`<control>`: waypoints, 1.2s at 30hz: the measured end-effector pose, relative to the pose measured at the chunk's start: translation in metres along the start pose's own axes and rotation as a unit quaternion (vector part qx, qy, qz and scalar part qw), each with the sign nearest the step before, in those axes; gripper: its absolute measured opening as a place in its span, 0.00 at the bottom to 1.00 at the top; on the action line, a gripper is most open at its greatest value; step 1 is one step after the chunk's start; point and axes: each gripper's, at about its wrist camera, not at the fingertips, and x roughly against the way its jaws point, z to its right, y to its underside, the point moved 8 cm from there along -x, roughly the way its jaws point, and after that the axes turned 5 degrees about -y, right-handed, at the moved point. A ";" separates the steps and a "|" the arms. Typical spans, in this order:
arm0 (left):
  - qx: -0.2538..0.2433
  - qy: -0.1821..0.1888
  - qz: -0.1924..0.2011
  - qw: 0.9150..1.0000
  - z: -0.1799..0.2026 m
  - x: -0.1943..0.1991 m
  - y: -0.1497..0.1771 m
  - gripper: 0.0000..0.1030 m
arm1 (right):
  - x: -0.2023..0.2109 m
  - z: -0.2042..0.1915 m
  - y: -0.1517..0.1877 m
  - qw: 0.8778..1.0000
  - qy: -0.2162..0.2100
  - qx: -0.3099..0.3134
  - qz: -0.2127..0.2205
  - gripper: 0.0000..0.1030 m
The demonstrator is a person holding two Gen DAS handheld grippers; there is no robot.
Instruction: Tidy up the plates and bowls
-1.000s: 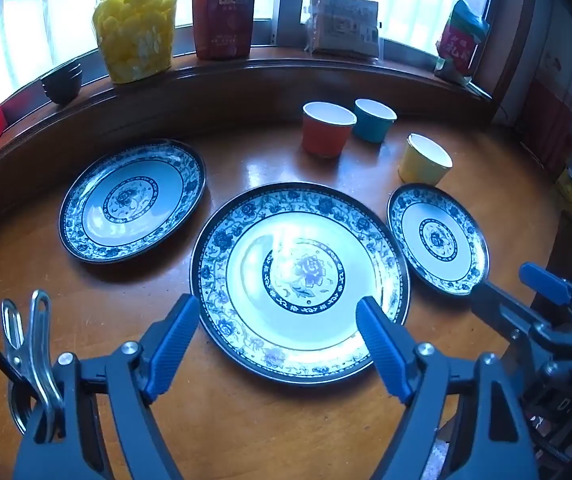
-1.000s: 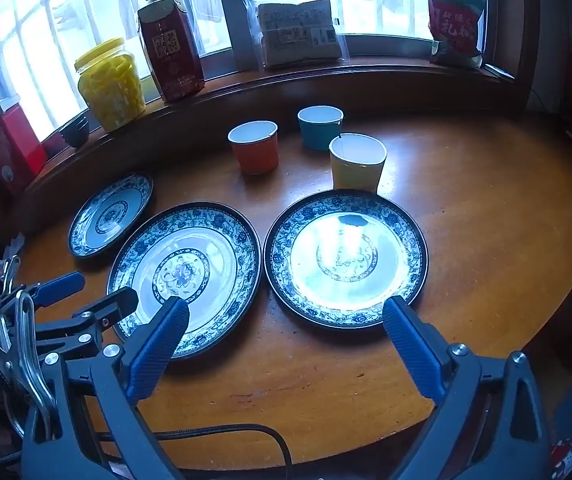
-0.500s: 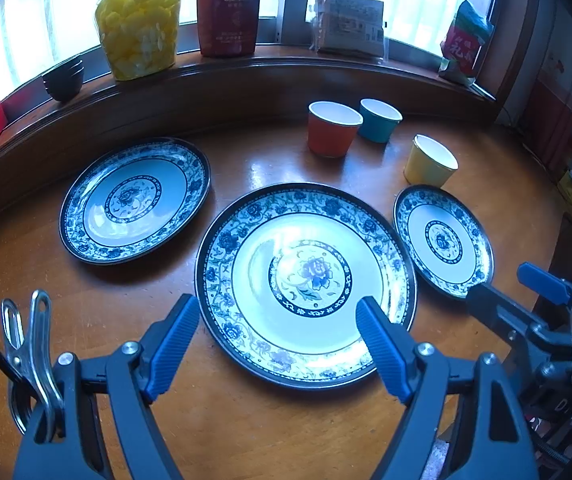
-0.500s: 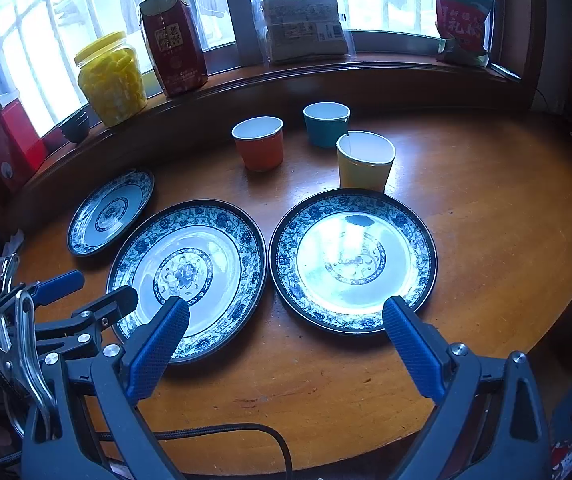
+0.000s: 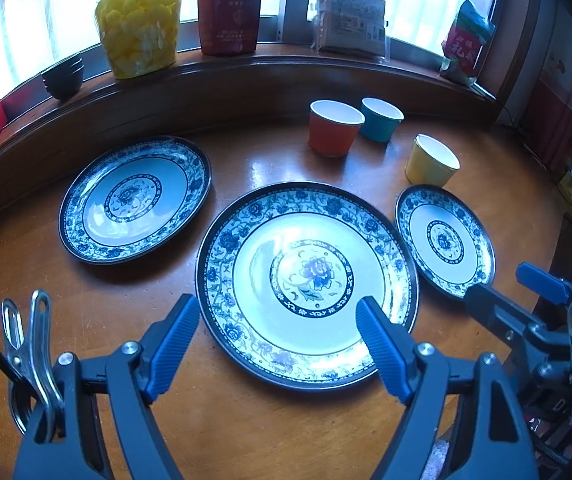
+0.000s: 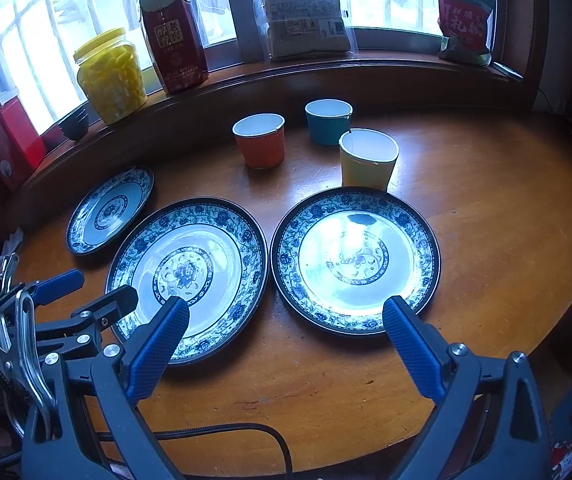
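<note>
Wooden table (image 6: 486,240): three cups (image 6: 368,158) behind plates (image 6: 356,260).

3 round plates with blue floral borders and a blue flower medallion lie flat in a row on a wooden table, none touching. The left plate (image 5: 133,200) sits apart from the others. The middle plate (image 5: 306,284) is just beside the right plate (image 6: 356,260). Behind them stand 3 small upright bowls with white interiors: an orange bowl (image 5: 334,128), a teal bowl (image 5: 380,119) just beside it, and a yellow bowl (image 6: 368,158) at the right plate's far rim.
</note>
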 end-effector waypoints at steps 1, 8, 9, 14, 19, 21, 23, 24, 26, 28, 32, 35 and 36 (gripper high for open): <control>0.000 0.000 0.000 1.000 0.000 0.000 0.000 0.82 | 0.000 0.000 0.000 1.000 0.000 0.000 0.000 0.97; 0.000 0.000 0.000 1.000 0.000 0.000 0.000 0.82 | -0.003 -0.002 0.002 1.000 0.000 0.000 -0.001 0.97; 0.000 0.000 0.000 1.000 0.000 0.000 0.000 0.82 | -0.003 -0.002 0.002 1.000 0.000 0.000 -0.002 0.97; 0.000 0.000 0.000 1.000 0.000 0.000 0.000 0.82 | -0.003 -0.002 0.004 1.000 0.000 -0.002 -0.004 0.97; 0.000 0.000 0.000 1.000 -0.001 0.000 -0.001 0.82 | -0.002 -0.002 0.004 1.000 0.000 -0.002 -0.005 0.97; 0.000 0.000 0.000 1.000 -0.001 0.000 -0.001 0.82 | -0.002 -0.002 0.004 1.000 0.000 -0.001 -0.005 0.97; 0.000 0.001 0.000 1.000 -0.001 0.000 -0.001 0.82 | -0.002 -0.002 0.004 1.000 0.000 -0.002 -0.005 0.97; 0.000 0.001 0.000 1.000 -0.001 0.000 -0.001 0.82 | -0.002 -0.002 0.004 1.000 0.000 -0.002 -0.005 0.97; 0.000 0.001 0.000 1.000 -0.001 0.000 -0.001 0.82 | -0.002 -0.002 0.004 1.000 0.000 -0.002 -0.005 0.97; 0.000 0.000 0.000 1.000 -0.001 -0.001 -0.001 0.82 | -0.002 -0.002 0.004 1.000 0.000 -0.002 -0.006 0.97; 0.001 0.001 -0.001 1.000 -0.003 -0.002 -0.001 0.82 | -0.002 -0.001 0.004 1.000 0.000 -0.002 -0.006 0.97; 0.001 0.001 -0.001 1.000 -0.003 -0.002 -0.001 0.82 | -0.002 -0.001 0.005 1.000 0.000 -0.002 -0.006 0.97; 0.000 0.001 0.000 1.000 -0.003 -0.002 -0.001 0.82 | -0.002 -0.001 0.005 1.000 0.000 -0.002 -0.006 0.97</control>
